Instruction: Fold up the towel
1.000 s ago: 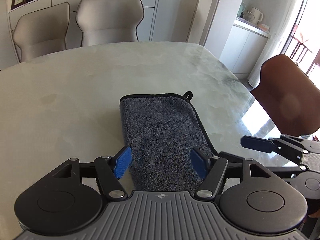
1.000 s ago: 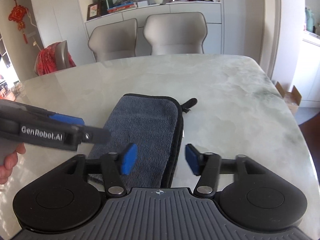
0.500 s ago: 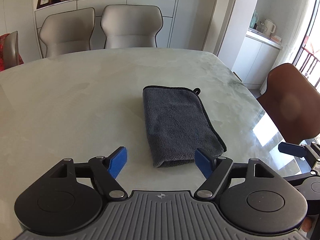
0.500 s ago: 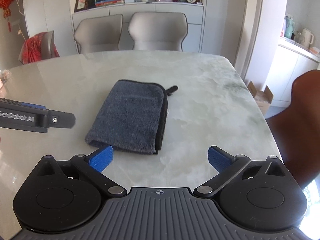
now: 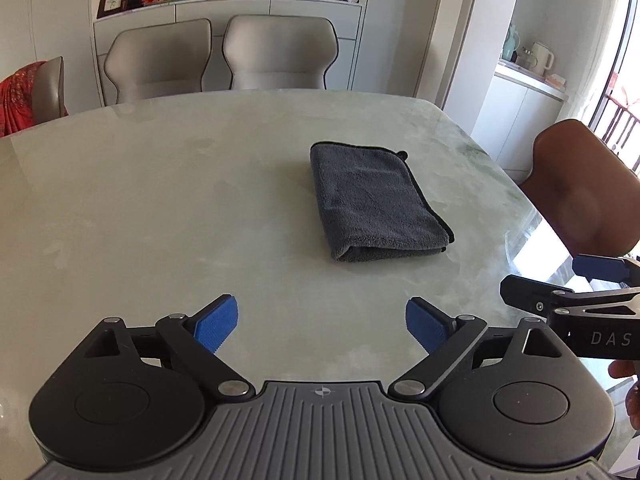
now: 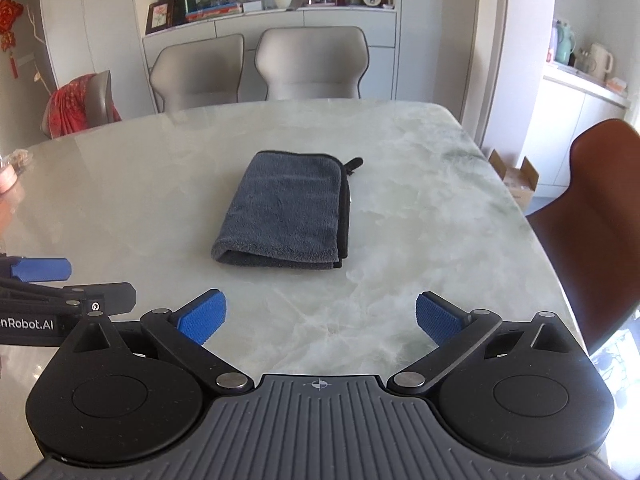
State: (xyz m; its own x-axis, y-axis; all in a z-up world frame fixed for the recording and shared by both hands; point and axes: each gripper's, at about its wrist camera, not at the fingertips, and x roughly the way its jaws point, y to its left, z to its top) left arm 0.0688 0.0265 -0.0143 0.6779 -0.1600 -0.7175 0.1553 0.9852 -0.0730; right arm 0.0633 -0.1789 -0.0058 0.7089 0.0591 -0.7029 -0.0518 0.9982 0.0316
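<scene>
Left gripper (image 5: pixel 322 326): now back from the towel (image 5: pixel 376 204), jaws wider.
Right gripper (image 6: pixel 320 322): likewise back, jaws spread wide.

Daylight floods in from the right of each tool, bright enough that the window (image 5: pixel 624 92) is blown out to white. The glossy desk (image 5: pixel 160 208) carries a pale sheen, with a hard glare patch at its right edge beside the brown chair (image 5: pixel 580 184). The towel (image 6: pixel 286 212) casts only a thin, soft shadow along its near edge. Both views are sharp at centre; fisheye bending curves the walls, and the corners vignette dark.
</scene>
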